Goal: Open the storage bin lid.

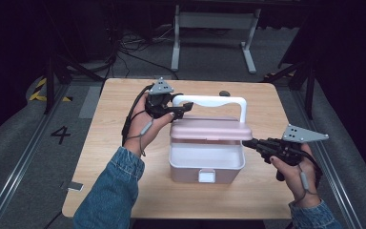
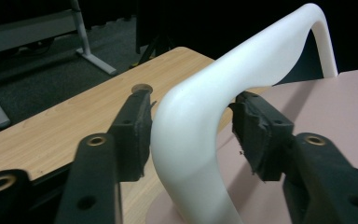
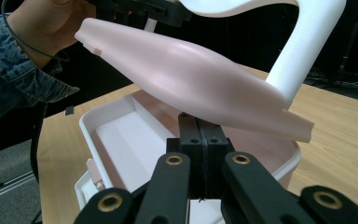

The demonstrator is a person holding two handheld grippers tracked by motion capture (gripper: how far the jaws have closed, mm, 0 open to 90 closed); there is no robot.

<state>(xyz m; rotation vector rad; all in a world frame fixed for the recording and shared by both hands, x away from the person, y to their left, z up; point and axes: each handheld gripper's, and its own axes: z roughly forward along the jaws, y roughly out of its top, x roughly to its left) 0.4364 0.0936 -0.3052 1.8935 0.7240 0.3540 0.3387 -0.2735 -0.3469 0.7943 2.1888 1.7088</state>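
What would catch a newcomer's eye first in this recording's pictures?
The pink lid with its tall white handle, raised above the open white box at the middle of the wooden table. The left tool straddles the handle's left bend, pads clear of it. The right tool, jaws shut, sits at the box's right rim beneath the lid.

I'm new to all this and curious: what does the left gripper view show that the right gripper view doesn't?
The left gripper view alone shows the left gripper with its pads either side of the white handle, a gap at each pad, and a round hole in the table.

The right gripper view alone shows the right gripper shut, the box's open inside and a denim sleeve.

Both show the handle, the pink lid and the wooden table.
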